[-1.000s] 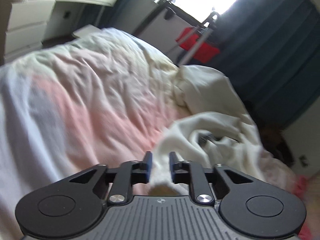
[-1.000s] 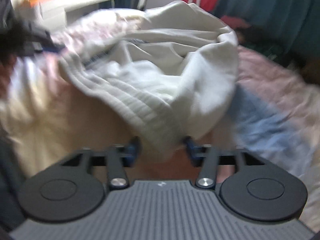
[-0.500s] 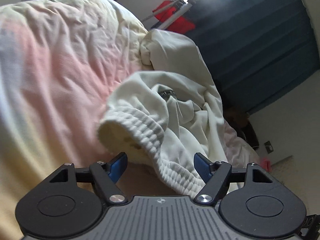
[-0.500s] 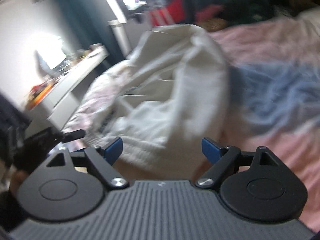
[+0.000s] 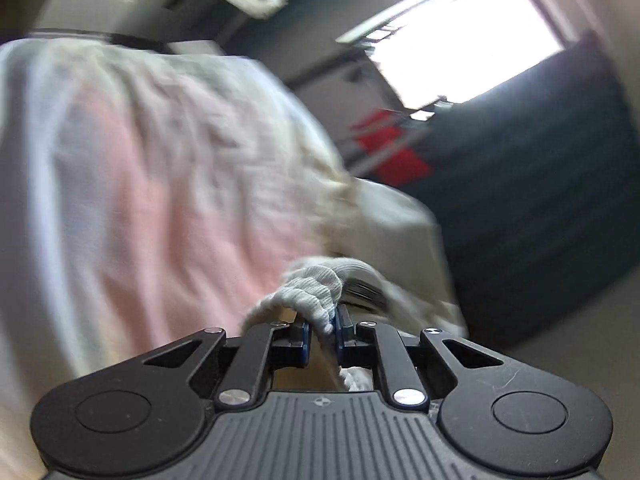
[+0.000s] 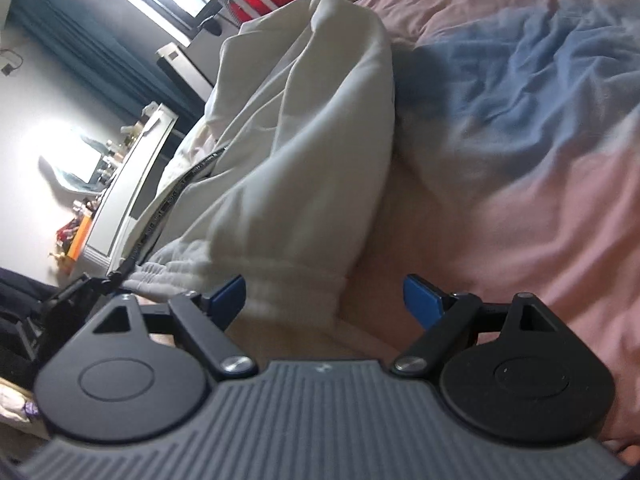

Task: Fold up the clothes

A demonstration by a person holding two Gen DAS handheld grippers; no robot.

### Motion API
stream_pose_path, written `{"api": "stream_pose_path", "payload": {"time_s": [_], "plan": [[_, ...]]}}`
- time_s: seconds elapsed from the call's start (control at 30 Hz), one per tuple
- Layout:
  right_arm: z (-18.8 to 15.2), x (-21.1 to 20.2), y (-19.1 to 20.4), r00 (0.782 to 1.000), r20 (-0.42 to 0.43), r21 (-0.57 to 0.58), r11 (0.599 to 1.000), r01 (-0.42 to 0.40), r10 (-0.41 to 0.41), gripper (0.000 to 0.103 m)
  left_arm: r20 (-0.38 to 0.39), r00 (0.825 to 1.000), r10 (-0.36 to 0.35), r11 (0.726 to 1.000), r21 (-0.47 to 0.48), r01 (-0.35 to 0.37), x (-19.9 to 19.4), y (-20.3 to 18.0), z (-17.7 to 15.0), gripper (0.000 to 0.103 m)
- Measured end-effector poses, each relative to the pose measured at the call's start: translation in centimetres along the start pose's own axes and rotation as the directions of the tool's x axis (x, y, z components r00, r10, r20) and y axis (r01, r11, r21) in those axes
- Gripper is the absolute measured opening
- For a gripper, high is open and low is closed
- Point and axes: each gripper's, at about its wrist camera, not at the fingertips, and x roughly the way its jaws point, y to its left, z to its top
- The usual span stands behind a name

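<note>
A cream-white sweatshirt (image 5: 400, 216) lies crumpled on a pink and blue bedspread (image 6: 520, 184). In the left wrist view my left gripper (image 5: 322, 330) has its jaws closing, and the blue pads pinch the sweatshirt's ribbed hem (image 5: 316, 292). In the right wrist view the sweatshirt (image 6: 312, 152) lies just ahead, with a dark drawstring along its left side. My right gripper (image 6: 324, 298) is open wide. The ribbed hem (image 6: 288, 280) reaches in between its fingers, and the pads do not press on it.
The pale pink bedspread (image 5: 140, 200) fills the left of the left wrist view. Behind it are a bright window (image 5: 472, 36), a dark blue curtain (image 5: 540, 200), red cloth on a rack (image 5: 388, 148) and a white desk (image 6: 120, 196) with clutter.
My left gripper spread wide around the ribbed hem, then closed on it. My right gripper widened off the hem, and its view has rolled and come nearer the bed.
</note>
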Motion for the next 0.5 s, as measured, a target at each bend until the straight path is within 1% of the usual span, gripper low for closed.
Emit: {"api": "stream_pose_path", "payload": {"time_s": [0.07,0.1,0.13,0.2,0.23,0.27,0.3,0.33,0.37,0.4,0.43,0.47,0.5], "plan": [[-0.1,0.4,0.2,1.0,-0.007,0.001,1.0,-0.013,0.013,0.087,-0.037,0.996,0.085,0.996,0.007,-0.085,1.3,0.6,-0.2,0.011],[-0.2,0.6,0.2,1.0,-0.008,0.006,1.0,-0.018,0.018,0.087,-0.044,0.993,0.106,0.994,0.032,-0.105,1.6,0.4,-0.3,0.011],[-0.2,0.8,0.3,1.0,-0.009,0.014,1.0,-0.022,0.022,0.087,-0.044,0.992,0.118,0.991,0.061,-0.116,1.8,0.2,-0.4,0.012],[-0.3,1.3,0.3,0.999,-0.014,0.033,0.999,-0.031,0.031,0.087,-0.042,0.992,0.117,0.99,0.089,-0.113,1.5,-0.2,-0.3,0.014],[-0.3,1.6,0.2,0.999,-0.017,0.047,0.998,-0.038,0.039,0.087,-0.042,0.993,0.114,0.989,0.099,-0.109,1.3,-0.5,-0.3,0.018],[-0.2,1.8,0.1,0.999,-0.016,0.071,0.996,-0.049,0.051,0.087,-0.044,0.993,0.111,0.989,0.1,-0.106,1.0,-0.6,-0.3,0.029],[-0.1,2.1,0.0,0.998,-0.01,0.102,0.993,-0.062,0.063,0.087,-0.045,0.993,0.107,0.99,0.094,-0.102,0.5,-0.4,-0.3,0.035],[0.0,2.5,-0.1,0.997,-0.003,0.13,0.989,-0.07,0.071,0.087,-0.046,0.994,0.1,0.992,0.085,-0.095,0.0,-0.1,-0.3,0.045],[0.1,3.0,-0.2,0.997,0.0,0.155,0.985,-0.073,0.074,0.087,-0.041,0.994,0.104,0.991,0.084,-0.1,-0.2,0.0,-0.3,0.051],[0.1,3.5,-0.3,0.997,0.001,0.178,0.981,-0.075,0.077,0.087,-0.034,0.993,0.114,0.99,0.087,-0.111,-0.3,0.0,-0.3,0.054],[0.2,4.0,-0.5,0.997,0.002,0.201,0.976,-0.077,0.079,0.087,-0.027,0.992,0.124,0.989,0.09,-0.121,-0.5,0.0,-0.3,0.064],[0.2,4.6,-0.7,0.997,-0.001,0.221,0.972,-0.08,0.082,0.087,-0.02,0.991,0.134,0.987,0.093,-0.132,-0.7,0.0,-0.3,0.072],[0.2,5.3,-1.0,0.996,-0.006,0.238,0.968,-0.082,0.086,0.087,-0.013,0.989,0.145,0.985,0.096,-0.143,-0.8,0.0,-0.3,0.073]]}}
